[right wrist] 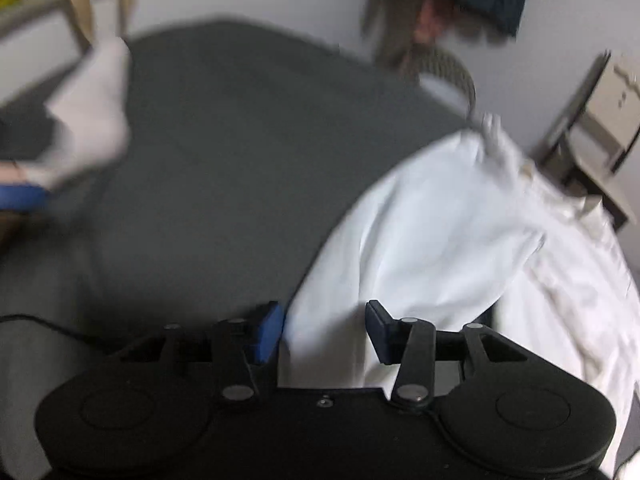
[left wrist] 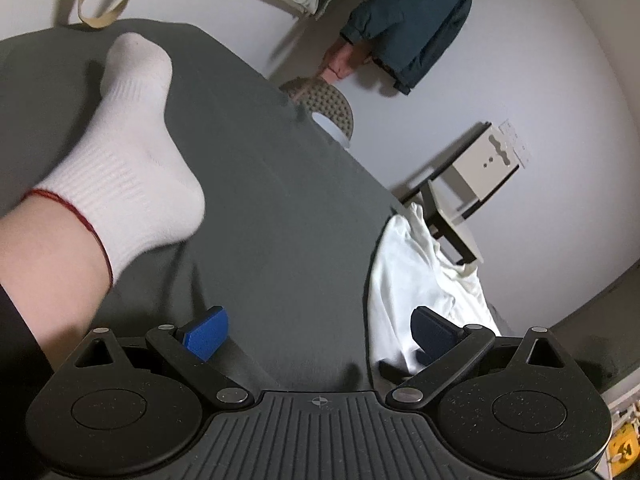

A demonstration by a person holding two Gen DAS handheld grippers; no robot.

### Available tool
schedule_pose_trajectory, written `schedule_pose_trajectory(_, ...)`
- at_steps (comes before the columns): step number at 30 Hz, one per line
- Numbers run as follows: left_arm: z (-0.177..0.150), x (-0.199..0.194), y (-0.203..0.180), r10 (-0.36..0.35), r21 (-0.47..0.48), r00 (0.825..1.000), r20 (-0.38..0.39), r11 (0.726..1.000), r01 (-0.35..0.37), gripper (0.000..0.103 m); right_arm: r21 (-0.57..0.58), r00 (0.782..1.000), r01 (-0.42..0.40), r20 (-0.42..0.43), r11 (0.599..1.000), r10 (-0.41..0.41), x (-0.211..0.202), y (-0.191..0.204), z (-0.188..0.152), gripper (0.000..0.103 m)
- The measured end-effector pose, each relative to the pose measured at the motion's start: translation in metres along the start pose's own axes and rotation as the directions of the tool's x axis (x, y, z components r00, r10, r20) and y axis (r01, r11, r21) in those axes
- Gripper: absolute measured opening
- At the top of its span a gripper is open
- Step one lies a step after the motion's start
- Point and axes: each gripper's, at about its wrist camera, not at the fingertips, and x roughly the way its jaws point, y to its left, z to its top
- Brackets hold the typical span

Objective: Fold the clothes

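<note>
The left claw [left wrist: 318, 334] stands with its blue pads wide apart over the dark grey sheet [left wrist: 260, 168], holding nothing. The right claw [right wrist: 324, 330] is also parted, with the near edge of the white garment [right wrist: 420, 232] lying between its pads; the blurred view does not show a pinch.

Taking the garment as the landmark: it lies rumpled and unfolded, bunched toward the edge of the sheet, with more white cloth [right wrist: 568, 300] heaped beyond it. A foot in a white sock [left wrist: 128, 152] rests on the sheet well to the garment's left, and a perforated stool [left wrist: 332, 104] stands past its far end.

Judged from here, the risk is a poor grab. Closing on bunched layers could catch several folds at once, so the piece lifts twisted. Pulling sideways could drag it off the edge or into the foot.
</note>
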Motion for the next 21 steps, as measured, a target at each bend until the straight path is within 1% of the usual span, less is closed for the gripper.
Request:
schedule_pose_trajectory(1,0.001,-0.001,0.002,-0.004,-0.009,1.0,0.006,1.0,0.004,0.098,0.01,1.0,-0.008,-0.018,1.0,0.008,0.01,0.002,0.006,0.031)
schedule_pose_trajectory(2,0.002,-0.003,0.005,-0.008,-0.019,1.0,0.012,1.0,0.009,0.098,0.02,0.999,-0.016,-0.035,1.0,0.016,0.02,0.004,0.011,0.009)
schedule_pose_trajectory(5,0.007,-0.008,0.01,-0.03,-0.051,0.999,0.035,0.998,0.032,0.098,0.051,0.995,-0.038,-0.087,0.998,0.042,0.05,0.01,0.028,0.006)
schedule_pose_trajectory(6,0.008,-0.01,0.012,-0.036,-0.059,0.998,0.045,0.998,0.038,0.098,0.08,0.994,-0.062,-0.089,0.995,0.069,0.056,0.01,0.035,0.006)
schedule_pose_trajectory(8,0.014,-0.016,0.016,-0.043,-0.073,0.996,0.074,0.996,0.048,0.098,0.19,0.984,-0.166,-0.037,0.968,0.176,0.053,0.006,0.054,0.006)
schedule_pose_trajectory(9,0.017,-0.02,0.018,-0.043,-0.079,0.995,0.092,0.996,0.051,0.098,0.241,0.974,-0.219,-0.006,0.945,0.227,0.052,0.005,0.064,0.006)
schedule_pose_trajectory(10,0.02,-0.024,0.019,-0.043,-0.085,0.993,0.11,0.995,0.053,0.098,0.295,0.958,-0.279,0.024,0.914,0.284,0.052,0.004,0.075,0.006)
schedule_pose_trajectory(12,0.026,-0.033,0.024,-0.04,-0.103,0.987,0.156,0.993,0.057,0.098,0.412,0.913,-0.395,0.082,0.821,0.399,0.063,0.005,0.103,0.006)
schedule_pose_trajectory(13,0.029,-0.038,0.028,-0.033,-0.113,0.983,0.182,0.992,0.054,0.098,0.46,0.888,-0.443,0.112,0.769,0.445,0.071,0.008,0.118,0.006)
schedule_pose_trajectory(14,0.031,-0.042,0.032,-0.023,-0.122,0.978,0.207,0.991,0.05,0.098,0.487,0.869,-0.476,0.137,0.732,0.475,0.078,0.015,0.132,0.006)
schedule_pose_trajectory(16,0.036,-0.051,0.038,0.003,-0.137,0.967,0.256,0.99,0.034,0.098,0.518,0.856,-0.498,0.17,0.695,0.488,0.091,0.029,0.15,0.007)
schedule_pose_trajectory(19,0.041,-0.057,0.046,0.046,-0.15,0.951,0.306,0.989,0.0,0.098,0.592,0.863,-0.475,0.169,0.651,0.476,0.122,0.033,0.155,0.007)
schedule_pose_trajectory(21,0.042,-0.055,0.05,0.056,-0.157,0.949,0.312,0.988,-0.007,0.098,0.638,0.868,-0.457,0.167,0.619,0.468,0.143,0.036,0.158,0.007)
